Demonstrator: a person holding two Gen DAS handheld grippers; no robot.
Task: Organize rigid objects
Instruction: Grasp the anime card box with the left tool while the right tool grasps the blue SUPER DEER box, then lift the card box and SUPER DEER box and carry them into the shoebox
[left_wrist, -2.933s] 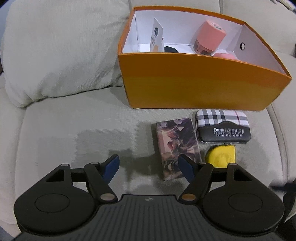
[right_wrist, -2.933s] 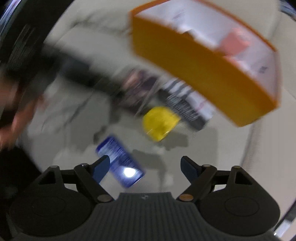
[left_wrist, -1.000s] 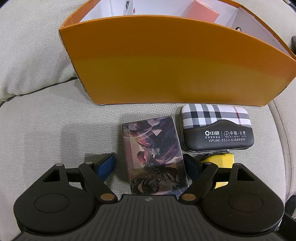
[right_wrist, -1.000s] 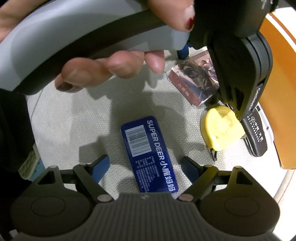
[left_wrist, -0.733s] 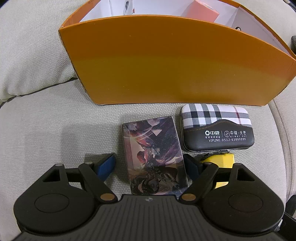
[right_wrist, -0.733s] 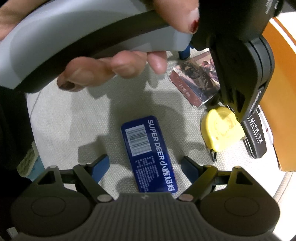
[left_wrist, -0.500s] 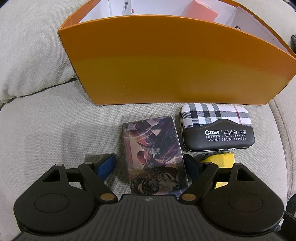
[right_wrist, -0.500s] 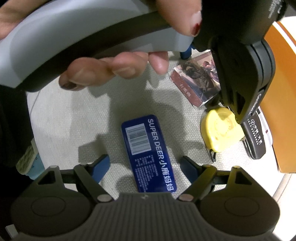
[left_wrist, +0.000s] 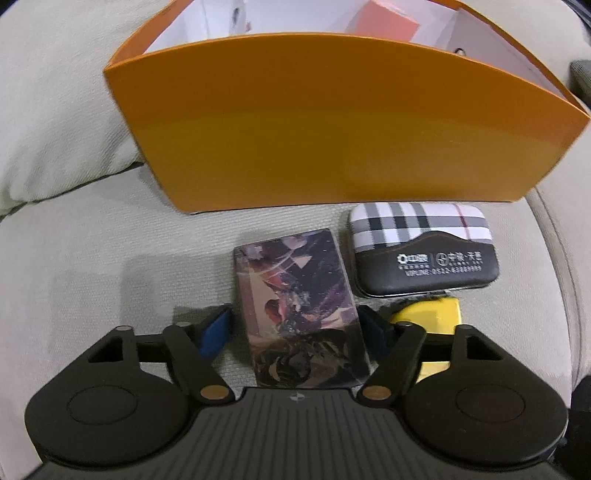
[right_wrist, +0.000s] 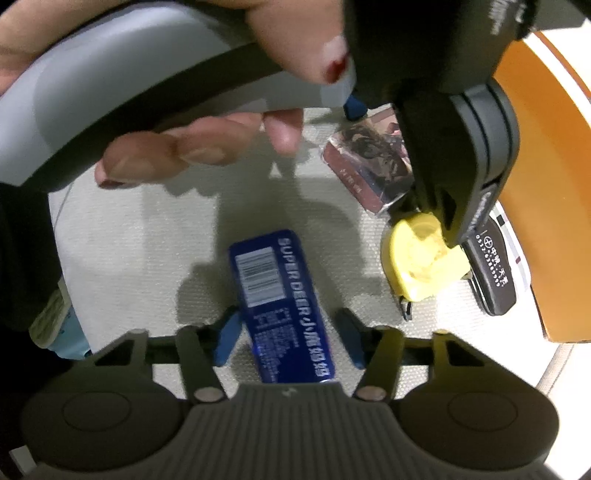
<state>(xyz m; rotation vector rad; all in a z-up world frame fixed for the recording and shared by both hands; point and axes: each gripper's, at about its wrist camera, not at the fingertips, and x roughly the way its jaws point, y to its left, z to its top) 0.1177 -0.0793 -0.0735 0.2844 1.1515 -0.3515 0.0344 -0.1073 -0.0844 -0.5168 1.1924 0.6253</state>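
A dark picture-printed card box (left_wrist: 295, 295) lies on the beige sofa seat, between the blue pads of my left gripper (left_wrist: 295, 330). Its jaws are closing; the right pad is at the box's edge and a sliver of gap shows on the left. A blue "SUPER DEER" tin (right_wrist: 280, 295) lies flat between the pads of my right gripper (right_wrist: 288, 339). Those jaws are closing too, with gaps on both sides. The orange box (left_wrist: 332, 129) stands just behind, holding a pink item (left_wrist: 384, 18).
A plaid-and-black case (left_wrist: 421, 254) and a yellow tape measure (left_wrist: 436, 314) lie right of the card box. In the right wrist view a hand (right_wrist: 192, 147) holding the left gripper fills the top. A sofa cushion (left_wrist: 55, 110) rises at the left.
Both pairs of jaws have narrowed around the things between them, the right pair more. Neither hand has shifted noticeably, and the card box and tin lie where they were.
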